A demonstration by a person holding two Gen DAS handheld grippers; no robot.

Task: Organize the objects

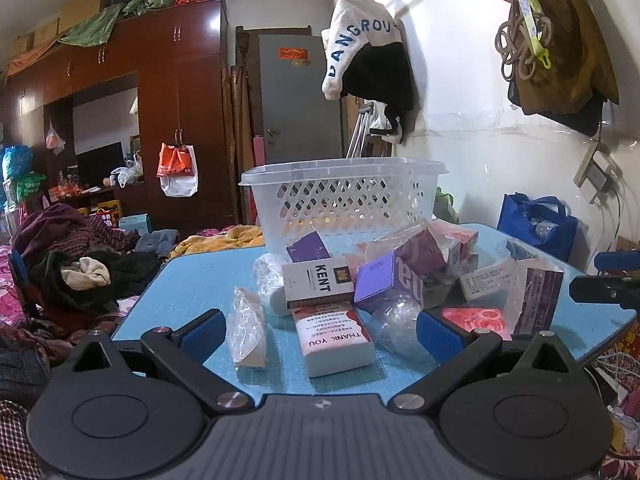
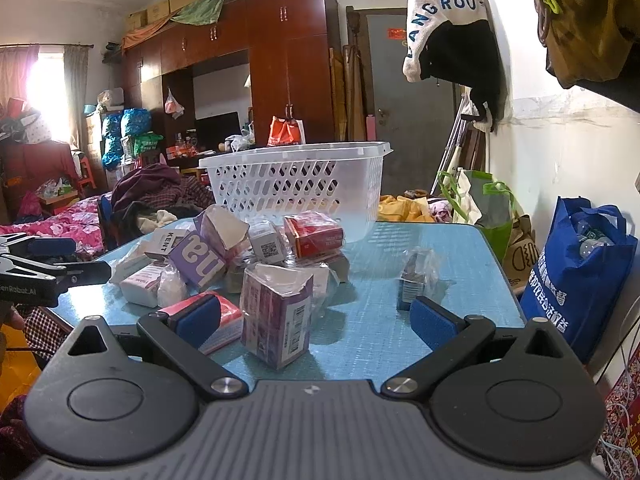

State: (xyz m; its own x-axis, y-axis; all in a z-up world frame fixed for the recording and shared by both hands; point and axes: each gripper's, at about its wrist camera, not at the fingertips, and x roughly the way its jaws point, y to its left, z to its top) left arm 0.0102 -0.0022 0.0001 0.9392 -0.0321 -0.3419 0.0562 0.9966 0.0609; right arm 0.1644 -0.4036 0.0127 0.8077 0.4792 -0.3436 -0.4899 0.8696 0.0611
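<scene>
A pile of small boxes and plastic-wrapped packs lies on a blue table (image 1: 192, 280). It includes a white KENT box (image 1: 316, 280), a "THANK YOU" box (image 1: 336, 344) and purple boxes (image 1: 380, 280). A clear lattice basket (image 1: 340, 196) stands behind the pile, also in the right wrist view (image 2: 296, 192). My left gripper (image 1: 320, 332) is open and empty, its jaws on either side of the THANK YOU box. My right gripper (image 2: 316, 320) is open and empty, with a purple wrapped box (image 2: 276, 316) between its jaws. A small wrapped bottle (image 2: 416, 276) stands apart to the right.
A blue shopping bag (image 2: 576, 268) sits right of the table by the white wall. A bed with clothes (image 1: 72, 248) lies to the left. A wooden wardrobe (image 1: 160, 100) and a grey door (image 1: 300, 100) stand behind. The other gripper shows at each view's edge (image 1: 608, 288) (image 2: 40, 268).
</scene>
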